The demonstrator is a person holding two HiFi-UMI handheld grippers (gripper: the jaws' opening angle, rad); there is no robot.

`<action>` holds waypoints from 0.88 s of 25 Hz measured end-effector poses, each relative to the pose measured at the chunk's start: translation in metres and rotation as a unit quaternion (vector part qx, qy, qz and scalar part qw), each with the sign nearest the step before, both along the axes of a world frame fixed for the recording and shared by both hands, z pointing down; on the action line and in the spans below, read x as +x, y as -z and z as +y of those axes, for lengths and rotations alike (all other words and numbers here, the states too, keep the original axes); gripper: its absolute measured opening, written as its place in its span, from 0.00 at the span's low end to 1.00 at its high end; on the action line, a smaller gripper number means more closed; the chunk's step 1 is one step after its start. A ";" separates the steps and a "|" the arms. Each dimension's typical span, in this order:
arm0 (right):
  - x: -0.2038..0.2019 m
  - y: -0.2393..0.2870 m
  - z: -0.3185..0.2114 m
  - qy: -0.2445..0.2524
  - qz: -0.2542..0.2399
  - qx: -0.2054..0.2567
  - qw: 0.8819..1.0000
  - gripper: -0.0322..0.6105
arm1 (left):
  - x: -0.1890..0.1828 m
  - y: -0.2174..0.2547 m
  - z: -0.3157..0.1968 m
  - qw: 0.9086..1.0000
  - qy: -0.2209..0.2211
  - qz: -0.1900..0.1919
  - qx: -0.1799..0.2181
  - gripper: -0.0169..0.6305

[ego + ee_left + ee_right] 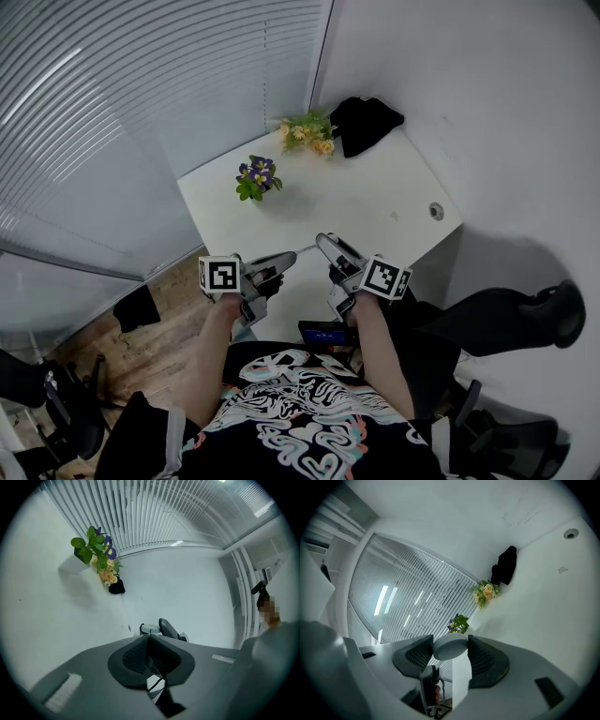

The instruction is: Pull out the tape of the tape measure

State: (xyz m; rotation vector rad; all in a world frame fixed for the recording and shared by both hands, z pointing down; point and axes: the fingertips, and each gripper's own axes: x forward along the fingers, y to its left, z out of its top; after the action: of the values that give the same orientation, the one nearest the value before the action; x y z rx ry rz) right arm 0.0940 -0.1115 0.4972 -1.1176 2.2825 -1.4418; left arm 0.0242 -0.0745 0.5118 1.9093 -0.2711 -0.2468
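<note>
grey left hand-held gripper [289,259], swirl-print shirt [300,422]

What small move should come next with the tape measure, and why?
Probably draw the left claw away from the right claw: the right grips the round tape measure, the left is shut, seemingly on the tape, with little pulled out.

The table [375,202] is standing in a corner, with the blinds [112,112] running along its left side. At its far end the flower bunch [307,131] is sitting just left of the cloth bundle [366,122]; the potted plant [258,178] is sitting nearer, by the left edge. Over the near end the left gripper [289,256] and right gripper [323,241] are facing each other, the tape measure [450,647] sitting between the right one's jaws, the tape [303,249] running across into the left one's closed jaws
</note>
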 end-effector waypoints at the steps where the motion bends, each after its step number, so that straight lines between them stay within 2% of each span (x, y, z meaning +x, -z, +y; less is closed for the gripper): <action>1: 0.002 0.000 0.000 -0.003 0.000 -0.001 1.000 0.41 | -0.001 -0.001 0.000 1.000 0.002 0.000 -0.002 0.03; 8: 0.017 0.000 -0.004 -0.017 0.001 -0.003 1.000 0.41 | -0.014 -0.007 -0.005 1.000 0.024 -0.004 -0.012 0.03; 22: 0.019 -0.004 -0.005 -0.024 0.004 -0.009 1.000 0.41 | -0.028 -0.012 -0.009 0.999 0.046 -0.010 -0.016 0.03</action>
State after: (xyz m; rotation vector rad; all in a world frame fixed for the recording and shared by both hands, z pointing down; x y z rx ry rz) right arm 0.1127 -0.1162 0.5016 -1.1775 2.2364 -1.4449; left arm -0.0038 -0.0831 0.5242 1.8706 -0.3749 -0.2830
